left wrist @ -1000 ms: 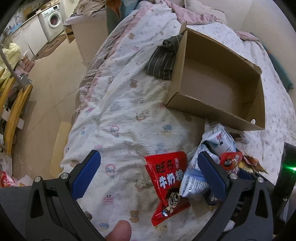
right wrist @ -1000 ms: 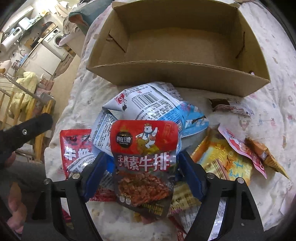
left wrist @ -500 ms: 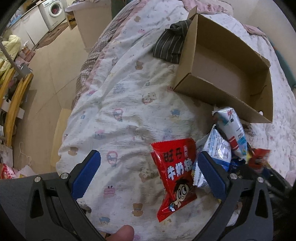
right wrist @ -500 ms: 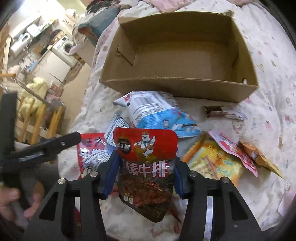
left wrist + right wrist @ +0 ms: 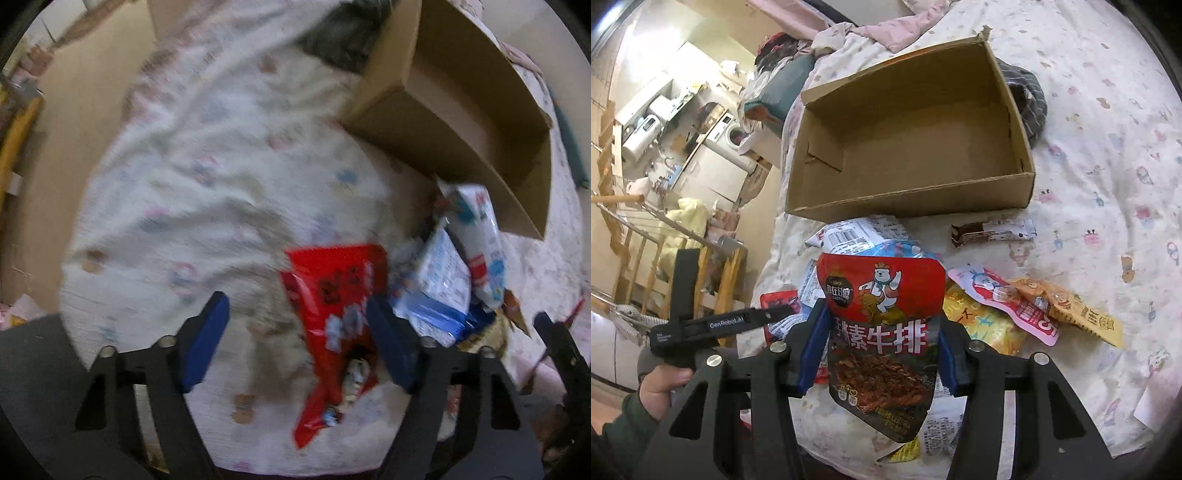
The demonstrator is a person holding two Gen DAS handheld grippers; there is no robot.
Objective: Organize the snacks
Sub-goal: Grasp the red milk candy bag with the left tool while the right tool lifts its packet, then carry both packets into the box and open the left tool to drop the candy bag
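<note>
Steeply downward, left tool [image 5: 297, 341] closing.

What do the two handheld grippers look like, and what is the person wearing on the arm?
Both the left gripper and the right gripper have black plastic frames with silver screws and flat blue pads on two fingers. In the right wrist view, the left gripper's side carries white lettering. No cables show. The person's hand comes out of a dark green sleeve.

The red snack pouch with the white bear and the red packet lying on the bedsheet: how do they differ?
The red snack pouch with the white bear is clamped upright in the right gripper; the red packet lies flat on the bedsheet. The pouch has a dark lower half; the packet is red throughout. The left gripper, closing, straddles the packet. Both are sealed.
</note>
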